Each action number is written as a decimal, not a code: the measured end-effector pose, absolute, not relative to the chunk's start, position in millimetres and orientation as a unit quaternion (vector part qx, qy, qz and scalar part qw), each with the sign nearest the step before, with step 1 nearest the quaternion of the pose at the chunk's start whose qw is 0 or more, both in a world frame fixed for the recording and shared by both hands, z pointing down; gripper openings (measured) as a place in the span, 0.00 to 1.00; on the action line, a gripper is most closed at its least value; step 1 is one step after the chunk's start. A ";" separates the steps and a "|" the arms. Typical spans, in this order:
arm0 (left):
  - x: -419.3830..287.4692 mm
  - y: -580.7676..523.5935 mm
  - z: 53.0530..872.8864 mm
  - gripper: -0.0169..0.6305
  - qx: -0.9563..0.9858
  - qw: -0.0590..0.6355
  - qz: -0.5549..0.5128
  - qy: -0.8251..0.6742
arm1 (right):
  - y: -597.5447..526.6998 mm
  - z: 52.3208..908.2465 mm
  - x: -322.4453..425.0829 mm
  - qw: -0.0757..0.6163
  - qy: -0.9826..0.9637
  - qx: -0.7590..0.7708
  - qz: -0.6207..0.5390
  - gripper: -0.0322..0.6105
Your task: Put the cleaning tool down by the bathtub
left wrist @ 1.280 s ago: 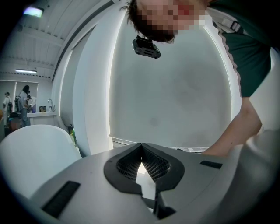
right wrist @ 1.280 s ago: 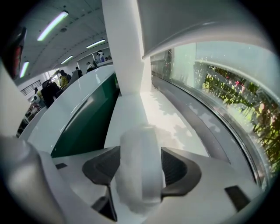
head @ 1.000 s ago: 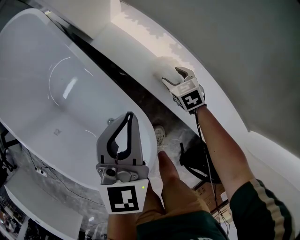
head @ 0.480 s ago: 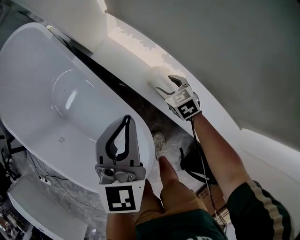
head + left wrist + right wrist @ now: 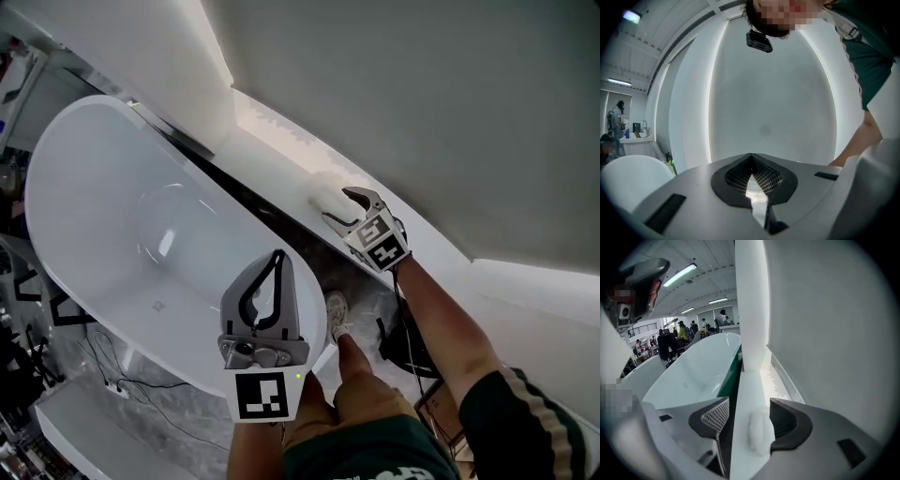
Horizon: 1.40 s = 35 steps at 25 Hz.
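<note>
The right hand-held gripper (image 5: 337, 208) (image 5: 749, 420) is released, its jaws apart around the white fluffy cleaning pad (image 5: 322, 191) (image 5: 758, 433). The pad lies on the white ledge (image 5: 272, 142) at 3 o'clock of the white oval bathtub (image 5: 103, 187). The left hand-held gripper (image 5: 274, 272) (image 5: 751, 159) is clenched and empty, above the tub's rim.

White ledge (image 5: 272, 141), 1 shoe (image 5: 337, 307) (pale), black bag (image 5: 408, 342), floor cables (image 5: 101, 354)
</note>
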<state>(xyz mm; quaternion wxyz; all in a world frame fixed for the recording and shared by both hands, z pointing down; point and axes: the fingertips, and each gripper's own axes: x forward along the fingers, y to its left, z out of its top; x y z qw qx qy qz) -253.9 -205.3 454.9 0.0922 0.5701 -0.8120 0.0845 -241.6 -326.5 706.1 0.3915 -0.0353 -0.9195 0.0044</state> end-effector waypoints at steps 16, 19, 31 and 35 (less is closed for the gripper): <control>-228.0 -175.0 349.5 0.04 0.606 0.057 0.051 -0.792 | -273.1 501.7 -207.0 0.262 -0.965 0.015 0.000 0.46; -218.5 -167.3 339.1 0.04 0.610 0.063 0.046 -0.788 | -255.6 470.1 -195.9 0.241 -0.970 0.022 0.012 0.46; -199.9 -132.6 259.5 0.04 0.651 0.038 0.055 -0.756 | -190.7 290.4 -156.0 0.102 -0.991 0.069 -0.048 0.46; -191.7 -120.4 241.7 0.04 0.662 0.012 0.071 -0.746 | -164.7 254.3 -142.5 0.055 -0.994 0.062 -0.066 0.45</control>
